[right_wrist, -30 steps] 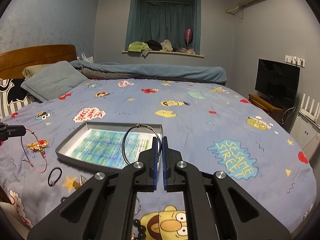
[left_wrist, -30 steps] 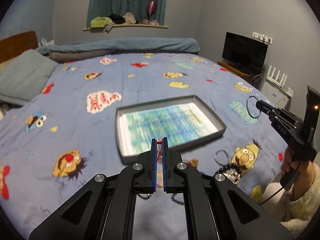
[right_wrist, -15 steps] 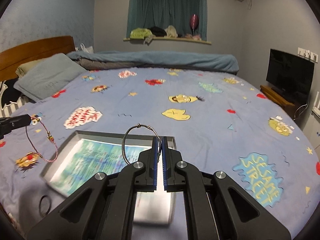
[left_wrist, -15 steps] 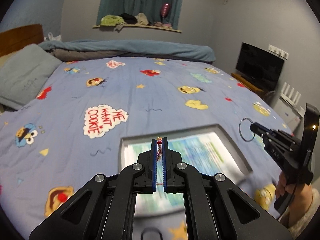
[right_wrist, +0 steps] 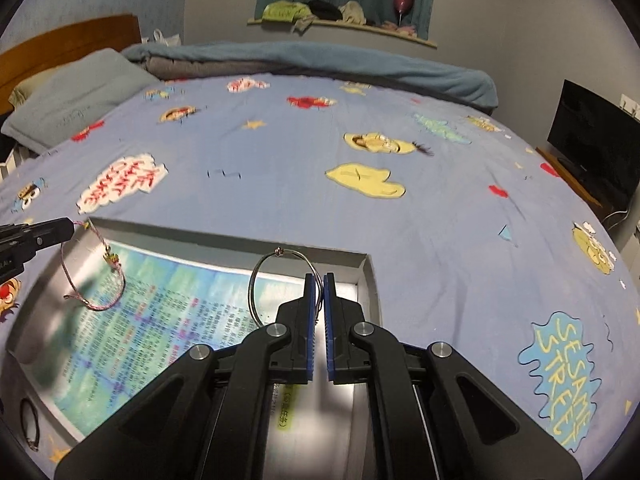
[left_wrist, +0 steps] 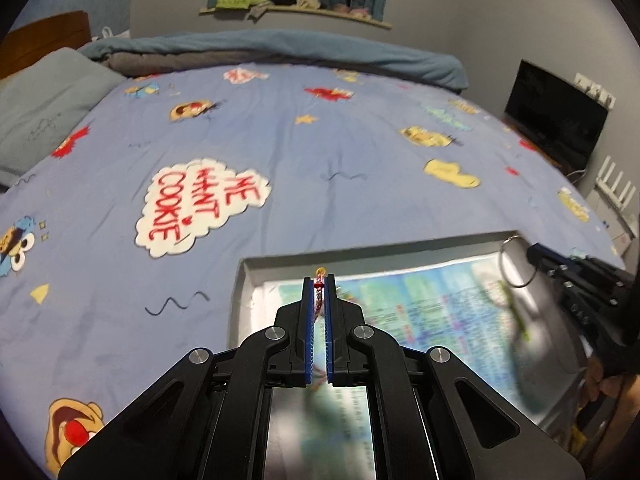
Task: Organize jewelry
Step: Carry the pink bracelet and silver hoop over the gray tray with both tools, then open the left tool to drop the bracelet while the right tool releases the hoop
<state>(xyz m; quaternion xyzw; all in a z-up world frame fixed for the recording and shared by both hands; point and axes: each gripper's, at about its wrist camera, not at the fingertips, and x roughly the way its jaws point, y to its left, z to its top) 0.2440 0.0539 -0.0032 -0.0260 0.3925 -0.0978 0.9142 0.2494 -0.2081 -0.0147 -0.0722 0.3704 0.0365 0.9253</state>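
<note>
A shallow grey box lined with a blue-green printed sheet lies on the bed. My left gripper is shut on a red cord bracelet, held over the box's near-left part. From the right wrist view that bracelet hangs as a pink loop with a small charm from the left gripper. My right gripper is shut on a thin silver wire bangle, above the box's far right corner. The left wrist view shows the bangle at the right gripper's tip.
The blue cartoon-print bedsheet spreads all around the box. A black hair tie lies on the sheet left of the box. Pillows and a rolled blanket sit at the far end. A TV stands at right.
Both grippers have moved forward and down, from beside the box to over it, each still holding its piece. The box now fills the lower part of both views.
</note>
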